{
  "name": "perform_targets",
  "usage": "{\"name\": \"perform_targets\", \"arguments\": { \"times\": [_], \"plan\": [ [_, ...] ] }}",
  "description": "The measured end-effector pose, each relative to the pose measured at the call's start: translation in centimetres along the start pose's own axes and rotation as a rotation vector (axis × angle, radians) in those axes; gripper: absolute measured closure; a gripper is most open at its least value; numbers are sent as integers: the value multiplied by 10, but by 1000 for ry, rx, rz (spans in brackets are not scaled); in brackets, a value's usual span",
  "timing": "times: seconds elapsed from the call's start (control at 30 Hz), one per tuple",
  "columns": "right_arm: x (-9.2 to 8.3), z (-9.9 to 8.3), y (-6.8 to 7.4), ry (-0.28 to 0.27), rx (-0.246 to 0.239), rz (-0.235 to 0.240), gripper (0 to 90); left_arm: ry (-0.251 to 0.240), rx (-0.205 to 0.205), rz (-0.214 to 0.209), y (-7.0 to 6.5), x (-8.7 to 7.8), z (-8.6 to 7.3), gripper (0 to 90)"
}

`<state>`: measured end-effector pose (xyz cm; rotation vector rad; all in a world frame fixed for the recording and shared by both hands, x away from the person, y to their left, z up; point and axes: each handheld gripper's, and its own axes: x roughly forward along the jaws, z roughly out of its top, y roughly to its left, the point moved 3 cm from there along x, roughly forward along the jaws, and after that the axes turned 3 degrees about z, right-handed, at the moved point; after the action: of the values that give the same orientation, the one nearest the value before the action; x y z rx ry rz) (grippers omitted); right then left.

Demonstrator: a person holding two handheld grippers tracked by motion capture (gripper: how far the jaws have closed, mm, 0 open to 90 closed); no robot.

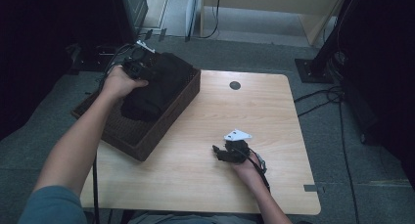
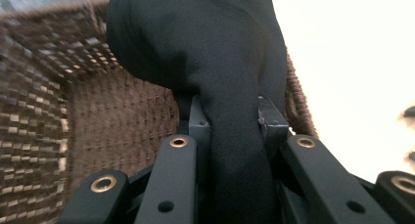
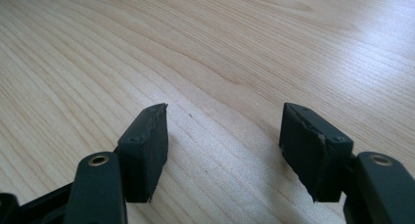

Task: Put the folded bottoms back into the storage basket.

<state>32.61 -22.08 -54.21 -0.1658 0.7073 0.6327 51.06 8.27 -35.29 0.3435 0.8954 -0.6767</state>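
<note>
— Black cloth [image 2: 230, 87], where is it relative to the left gripper [image 1: 138, 70]?
— Clamped between its jaws; the bundle hangs ahead of them over the wicker basket [image 1: 161, 123], its bulk already inside.
— Long axis?
— Running straight out from the jaws, toward the basket's far wall.
— And the right gripper [image 3: 222, 150]?
— Well apart on the wooden table [image 1: 205, 175], jaws spread, grasping nothing. The left hand is nearer, so lowering the cloth probably falls to it.

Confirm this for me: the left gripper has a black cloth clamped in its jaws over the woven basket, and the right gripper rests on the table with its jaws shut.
Wrong on one count: the right gripper has its jaws open with bare table between them, as the right gripper view shows. The left gripper does clamp the black cloth over the woven basket.
</note>
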Motion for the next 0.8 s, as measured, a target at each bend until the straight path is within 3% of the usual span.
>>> {"name": "perform_targets", "arguments": {
  "times": [0.17,0.43,0.53,0.67,0.8],
  "plan": [
    [0,0,0,-2,1,-1,351,32,-24,-12,1,28,-7,744],
    [0,0,0,-5,1,0,348,32,-52,-76,6,64,-17,744],
    [0,0,0,-5,1,0,348,33,-52,-77,12,77,-23,743],
    [0,0,0,-5,0,0,348,30,-91,-86,21,96,-30,739],
    [0,0,0,-5,0,-1,348,24,-96,-60,32,104,-34,730]
  ]
}}
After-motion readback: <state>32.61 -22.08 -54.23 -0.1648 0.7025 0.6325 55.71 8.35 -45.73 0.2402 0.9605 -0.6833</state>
